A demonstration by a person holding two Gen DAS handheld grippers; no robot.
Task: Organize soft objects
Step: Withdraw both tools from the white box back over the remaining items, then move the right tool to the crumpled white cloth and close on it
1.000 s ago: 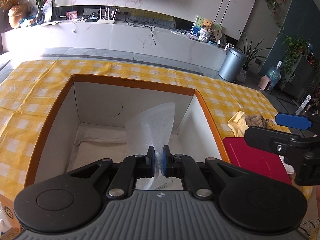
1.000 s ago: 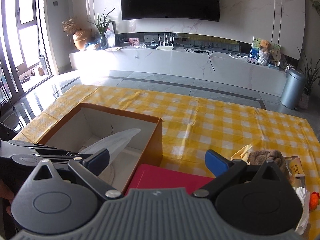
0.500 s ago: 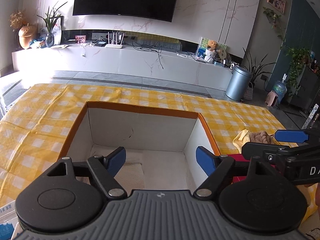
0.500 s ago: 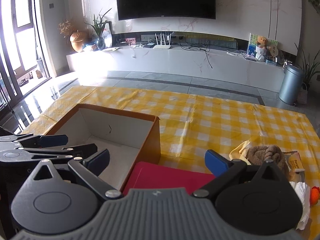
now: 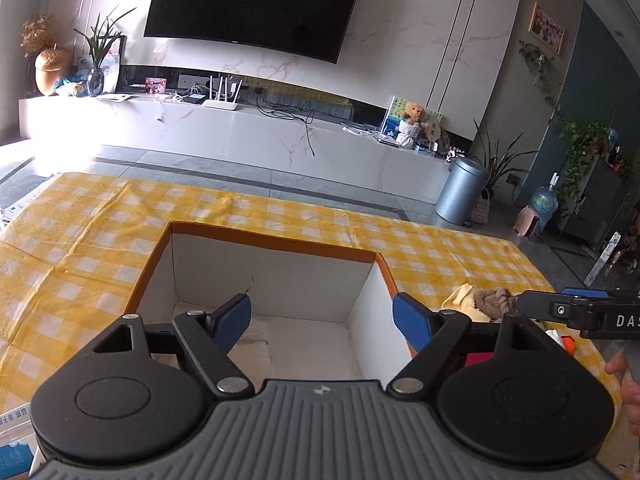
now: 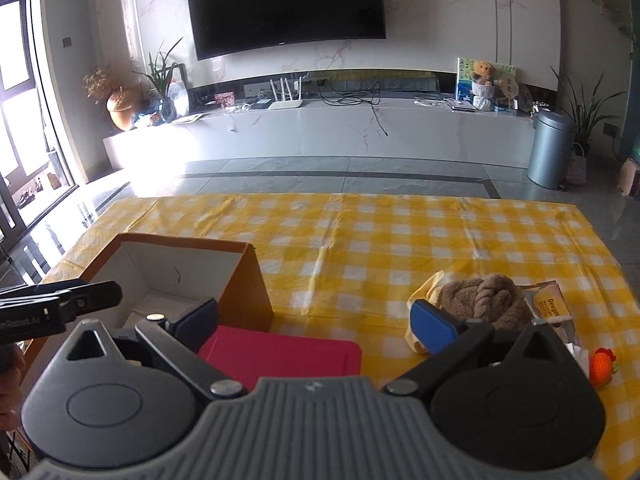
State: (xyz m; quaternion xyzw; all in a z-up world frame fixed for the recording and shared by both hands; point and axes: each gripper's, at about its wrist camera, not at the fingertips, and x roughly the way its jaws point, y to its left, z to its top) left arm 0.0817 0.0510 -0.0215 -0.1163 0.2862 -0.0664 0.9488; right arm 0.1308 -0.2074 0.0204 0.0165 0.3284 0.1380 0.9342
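Note:
An orange cardboard box (image 5: 276, 242) with a white inside stands open on the yellow checked tablecloth; white soft material (image 5: 256, 334) lies on its floor. My left gripper (image 5: 322, 316) is open and empty above the box's near side. My right gripper (image 6: 314, 320) is open and empty, to the right of the box (image 6: 244, 280). A brown knitted item (image 6: 480, 298) lies on a yellow cloth (image 6: 426, 286) just beyond the right finger; it also shows in the left wrist view (image 5: 494, 300).
A red flat item (image 6: 280, 354) lies beside the box under my right gripper. A snack packet (image 6: 554, 308) and a small orange toy (image 6: 604, 364) lie at the right. A blue and white pack (image 5: 14, 436) sits at the lower left.
My left gripper was shut on a white plastic-wrapped item over the box; it has opened, let it go into the box and risen. My right gripper has shifted slightly right.

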